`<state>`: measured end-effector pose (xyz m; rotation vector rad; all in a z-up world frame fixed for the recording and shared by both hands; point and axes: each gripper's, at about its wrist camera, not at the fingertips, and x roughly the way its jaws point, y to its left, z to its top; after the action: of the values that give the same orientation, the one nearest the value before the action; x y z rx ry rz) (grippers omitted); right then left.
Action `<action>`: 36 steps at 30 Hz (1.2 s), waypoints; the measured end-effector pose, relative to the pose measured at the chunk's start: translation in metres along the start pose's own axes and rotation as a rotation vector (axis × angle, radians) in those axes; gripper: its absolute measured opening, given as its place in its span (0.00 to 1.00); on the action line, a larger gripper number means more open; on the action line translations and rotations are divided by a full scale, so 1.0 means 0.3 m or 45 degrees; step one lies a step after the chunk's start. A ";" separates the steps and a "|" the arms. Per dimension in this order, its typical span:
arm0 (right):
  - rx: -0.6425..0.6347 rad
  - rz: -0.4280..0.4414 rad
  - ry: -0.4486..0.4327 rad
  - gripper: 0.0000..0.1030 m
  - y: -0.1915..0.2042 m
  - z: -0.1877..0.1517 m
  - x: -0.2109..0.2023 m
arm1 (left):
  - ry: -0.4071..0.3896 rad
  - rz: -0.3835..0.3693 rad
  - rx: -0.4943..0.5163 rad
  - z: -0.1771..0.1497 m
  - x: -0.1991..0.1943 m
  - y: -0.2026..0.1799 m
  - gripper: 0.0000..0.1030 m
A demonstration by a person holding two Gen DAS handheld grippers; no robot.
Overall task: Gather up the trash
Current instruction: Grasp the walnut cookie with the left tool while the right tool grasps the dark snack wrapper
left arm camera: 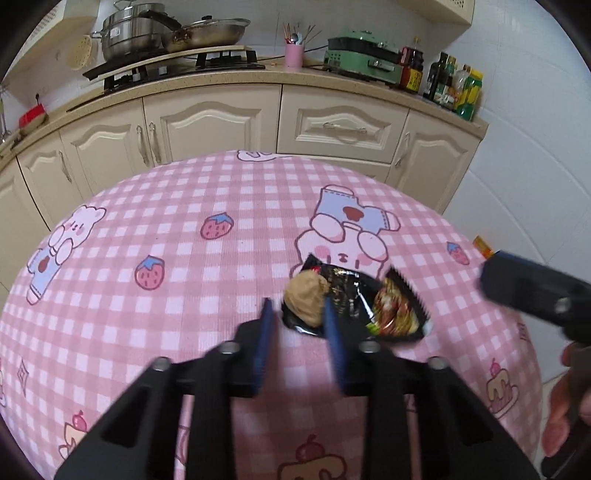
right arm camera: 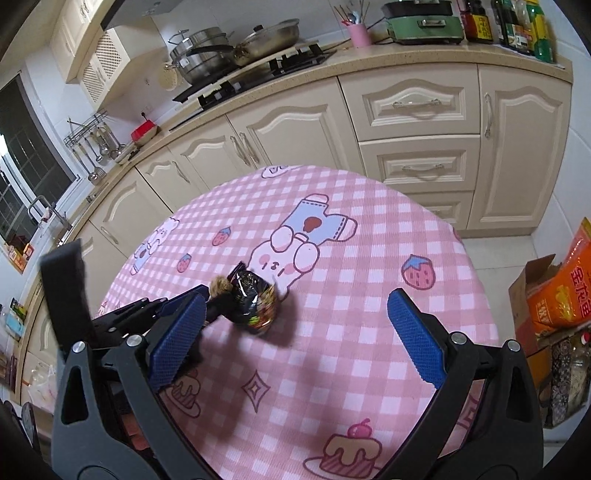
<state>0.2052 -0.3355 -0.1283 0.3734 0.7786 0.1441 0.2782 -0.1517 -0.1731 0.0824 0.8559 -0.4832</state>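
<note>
A crumpled brown lump lies on the left end of a black snack wrapper on the pink checked tablecloth. A torn red-and-black wrapper piece sits just to its right. My left gripper has its blue fingers drawn narrow around the lump and the wrapper's end, and the picture is blurred there. From the right wrist view the same gripper reaches in from the left and meets the lump and wrapper. My right gripper hovers wide open and holds nothing, just right of the trash.
Cream kitchen cabinets and a counter with pots run behind the table. A cardboard box with an orange bag stands on the floor at the right. A person's hand holds the right gripper.
</note>
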 end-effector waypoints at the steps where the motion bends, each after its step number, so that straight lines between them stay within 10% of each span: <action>1: -0.002 -0.001 0.011 0.94 0.004 -0.002 0.011 | -0.004 -0.024 -0.017 -0.004 -0.006 0.012 0.17; 16: -0.181 -0.069 0.150 0.94 0.139 -0.033 0.209 | -0.051 -0.031 -0.134 -0.050 -0.076 0.149 0.12; 23: -0.118 -0.121 0.085 0.94 0.084 -0.030 0.165 | -0.075 -0.068 -0.058 -0.042 -0.091 0.134 0.60; 26: -0.062 -0.117 0.058 0.94 0.034 -0.024 0.131 | -0.069 -0.092 0.016 -0.035 -0.078 0.083 0.62; 30: -0.012 -0.108 0.039 0.94 -0.005 -0.023 0.104 | -0.014 -0.071 0.029 -0.014 -0.024 0.050 0.61; 34: -0.016 -0.094 0.052 0.94 -0.001 -0.030 0.113 | 0.050 -0.099 -0.002 -0.004 0.019 0.057 0.25; 36: -0.023 -0.079 0.068 0.94 0.010 -0.035 0.128 | 0.027 -0.114 -0.026 -0.006 0.006 0.070 0.24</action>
<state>0.2249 -0.3199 -0.1593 0.3292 0.8401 0.1027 0.2872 -0.1331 -0.1784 0.0309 0.8881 -0.5584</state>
